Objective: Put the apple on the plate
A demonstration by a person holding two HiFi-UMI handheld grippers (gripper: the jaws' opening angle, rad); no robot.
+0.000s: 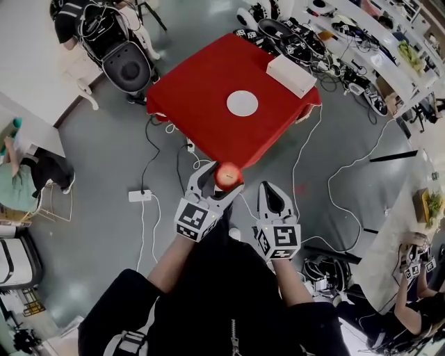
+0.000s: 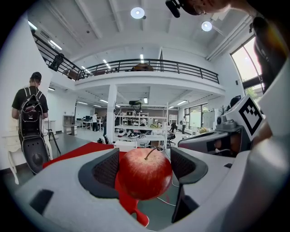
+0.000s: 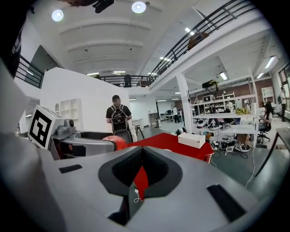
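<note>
Left gripper [image 1: 222, 178] pinches a red apple [image 2: 145, 174] between its pads, in the air above the floor, short of the red table [image 1: 198, 87]. A white plate [image 1: 242, 103] sits mid-table. Right gripper [image 1: 272, 189], jaws pressed together, hangs alongside.

Bright, even indoor light. Round ceiling lamps [image 2: 137, 12] blown out in gripper views; window [image 2: 248, 63] overexposed. Strong fisheye bending, black vignette at corners. Apple [image 2: 145, 174] sharp, faint sheen on top; nearest foreground soft. Head view: shadows faint.
</note>
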